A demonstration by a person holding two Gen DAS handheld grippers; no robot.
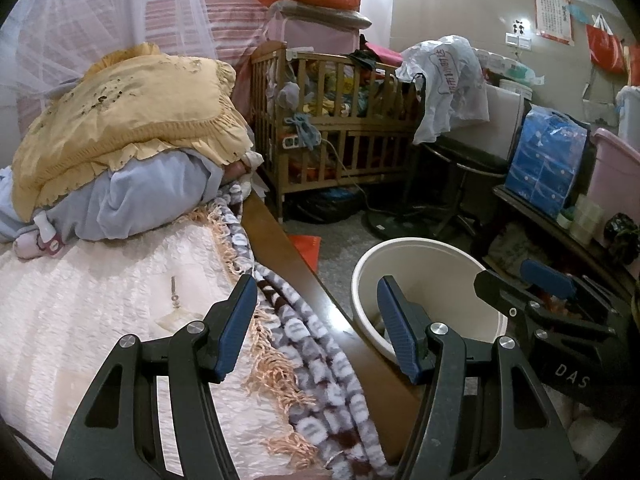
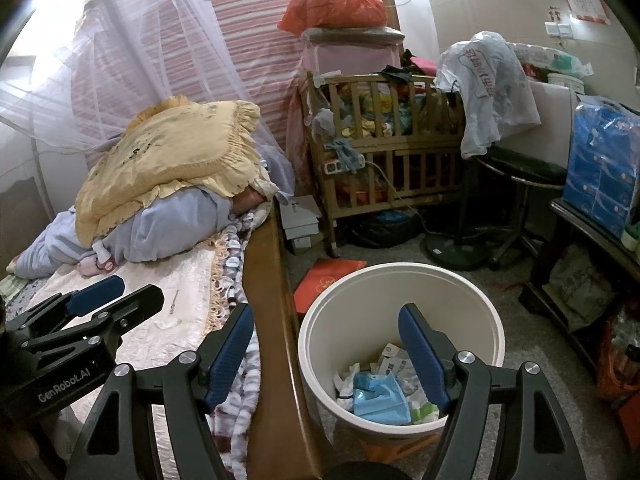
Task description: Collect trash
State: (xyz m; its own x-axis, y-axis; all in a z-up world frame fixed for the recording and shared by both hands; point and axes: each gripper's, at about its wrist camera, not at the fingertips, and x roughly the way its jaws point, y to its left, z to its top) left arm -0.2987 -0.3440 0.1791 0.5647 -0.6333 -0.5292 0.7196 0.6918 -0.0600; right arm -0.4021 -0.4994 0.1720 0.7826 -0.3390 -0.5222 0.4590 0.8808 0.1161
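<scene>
A white round bin (image 2: pixel 400 280) stands on the floor beside the bed and holds paper and blue plastic trash (image 2: pixel 378 394). It also shows in the left wrist view (image 1: pixel 424 256). A small clear scrap (image 1: pixel 176 318) and a thin metal piece (image 1: pixel 175 290) lie on the pale bed mat; both show in the right wrist view, the scrap (image 2: pixel 168 324) and the piece (image 2: pixel 175 300). My left gripper (image 1: pixel 318 328) is open and empty over the bed's edge. My right gripper (image 2: pixel 326 354) is open and empty above the bin's near rim.
A yellow pillow (image 1: pixel 132 120) lies on blue bedding at the bed's head. The wooden bed rail (image 2: pixel 268 280) runs between mat and bin. A wooden crib (image 2: pixel 384 140), a fan stand (image 2: pixel 456 248), a red folder (image 2: pixel 320 284) and a dark shelf (image 2: pixel 592 264) crowd the floor.
</scene>
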